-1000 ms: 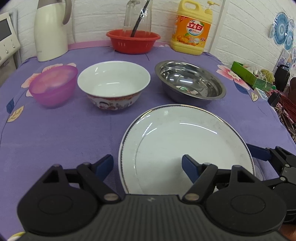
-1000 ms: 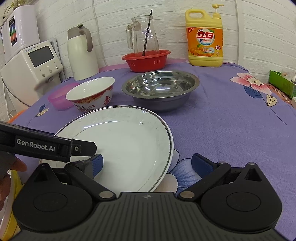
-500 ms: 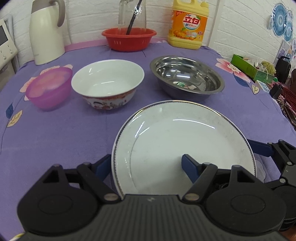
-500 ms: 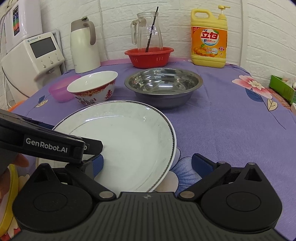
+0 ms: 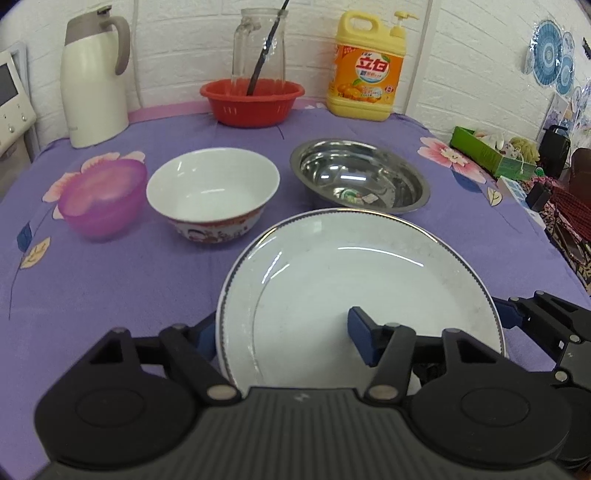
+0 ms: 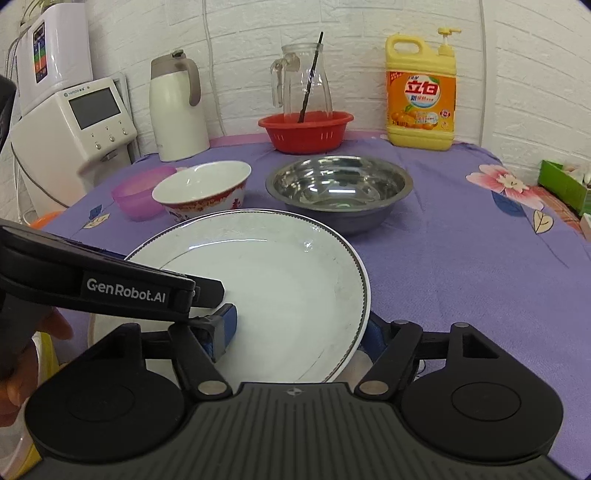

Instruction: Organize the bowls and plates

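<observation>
One white plate (image 5: pixel 358 288) sits near on the bench (image 5: pixel 110 288), both its sides straddled by the open left gripper (image 5: pixel 284 336) and open right gripper (image 6: pixel 299 328). Three bowls stand beyond: purple bowl (image 5: pixel 101 201), white bowl (image 5: pixel 212 194), steel bowl (image 5: pixel 360 177).

**bright, even light; fisheye bend at the edges**

both views are evenly and brightly lit from above. curved white glare streaks are seen on the white plate (image 5: pixel 362 280) (image 6: pixel 273 273), and small bright reflections behind it in the steel bowl (image 5: pixel 360 177) (image 6: pixel 338 184). shadows under the bowls are soft and faint. focus is fairly sharp mid-frame; the corners are darkened and the brick wall (image 6: pixel 369 26) is bowed.
</observation>
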A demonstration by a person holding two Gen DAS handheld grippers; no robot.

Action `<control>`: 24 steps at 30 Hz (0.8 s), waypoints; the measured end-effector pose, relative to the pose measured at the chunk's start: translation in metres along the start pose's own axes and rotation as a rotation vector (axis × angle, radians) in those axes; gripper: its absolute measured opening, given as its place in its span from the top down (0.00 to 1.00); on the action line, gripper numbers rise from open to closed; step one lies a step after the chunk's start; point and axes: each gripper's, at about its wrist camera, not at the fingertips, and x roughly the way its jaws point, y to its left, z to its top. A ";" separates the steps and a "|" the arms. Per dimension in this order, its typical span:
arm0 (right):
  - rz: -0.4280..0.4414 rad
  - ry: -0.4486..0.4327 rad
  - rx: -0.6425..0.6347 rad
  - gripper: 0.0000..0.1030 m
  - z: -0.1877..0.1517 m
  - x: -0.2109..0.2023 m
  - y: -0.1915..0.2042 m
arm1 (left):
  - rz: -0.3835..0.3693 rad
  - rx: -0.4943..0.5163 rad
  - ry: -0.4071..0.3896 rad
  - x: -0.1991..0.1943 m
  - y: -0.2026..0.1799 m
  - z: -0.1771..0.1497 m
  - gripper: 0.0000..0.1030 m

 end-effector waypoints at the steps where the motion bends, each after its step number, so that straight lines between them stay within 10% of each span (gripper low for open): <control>1: -0.009 -0.016 -0.006 0.00 0.002 -0.005 0.003 | -0.005 -0.002 -0.009 -0.007 0.000 0.001 0.43; 11: 0.029 -0.114 -0.053 0.00 0.005 -0.064 0.054 | 0.033 -0.036 -0.100 -0.095 0.029 -0.026 0.43; 24: 0.200 -0.026 -0.157 0.00 -0.037 -0.076 0.152 | 0.166 -0.182 -0.075 -0.159 0.103 -0.120 0.43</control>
